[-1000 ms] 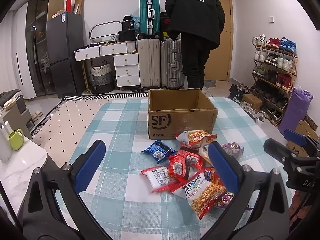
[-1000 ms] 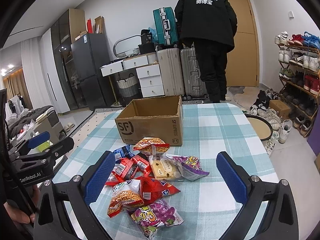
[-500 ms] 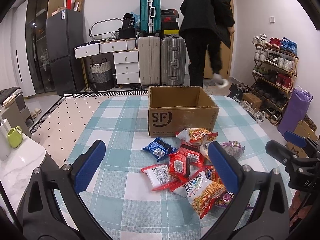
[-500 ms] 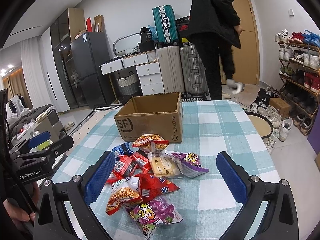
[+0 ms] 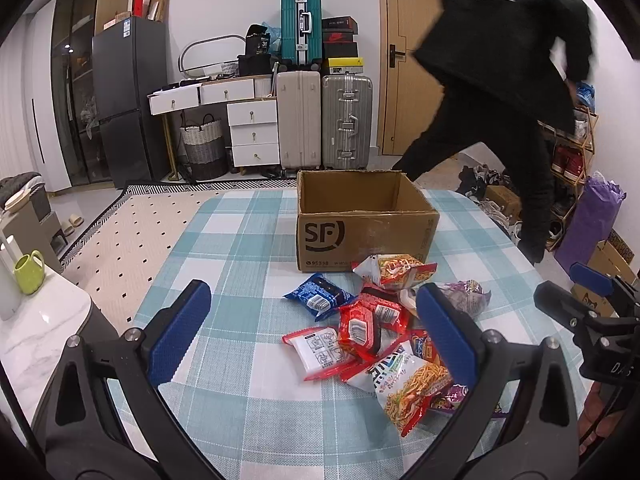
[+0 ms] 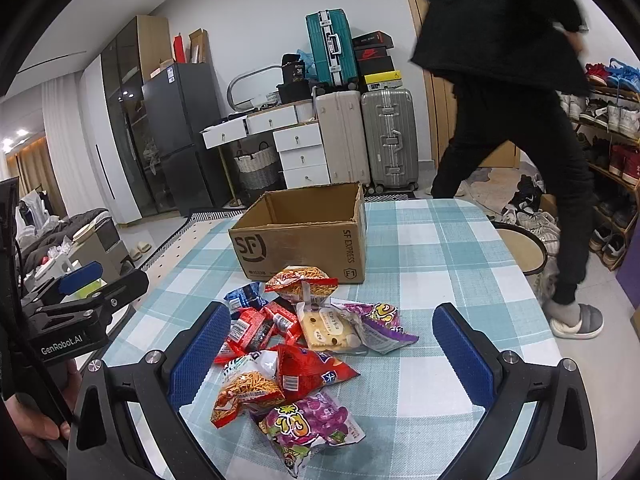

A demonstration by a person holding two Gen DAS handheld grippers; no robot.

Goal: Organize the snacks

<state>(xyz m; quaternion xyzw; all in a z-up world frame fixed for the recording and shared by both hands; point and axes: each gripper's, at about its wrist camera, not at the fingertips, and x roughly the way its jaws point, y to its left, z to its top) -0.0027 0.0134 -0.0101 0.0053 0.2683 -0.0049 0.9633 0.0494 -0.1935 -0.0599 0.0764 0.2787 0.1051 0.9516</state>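
Observation:
A pile of snack packets point(image 5: 376, 320) lies on the checked tablecloth point(image 5: 240, 248), just in front of an open, empty SF cardboard box point(image 5: 360, 236). The pile has a blue packet point(image 5: 320, 292), red packets point(image 5: 360, 324), a noodle-snack bag point(image 5: 408, 388) and a purple bag point(image 6: 312, 424). The box also shows in the right wrist view point(image 6: 304, 240). My left gripper point(image 5: 314, 332) is open and empty, hovering near the pile's left side. My right gripper point(image 6: 330, 356) is open and empty, hovering over the pile's near side.
A person in black point(image 5: 504, 92) walks past the table's far right, by a shoe rack point(image 6: 612, 152). Suitcases point(image 5: 320, 120), white drawers and a fridge stand at the back. A round stool point(image 6: 520, 244) stands at the table's right edge. A green mug point(image 5: 28, 268) sits left.
The person in black has stepped from behind the box toward the right, by the shoe rack. Both grippers have stayed open and almost still; the snacks have not moved.

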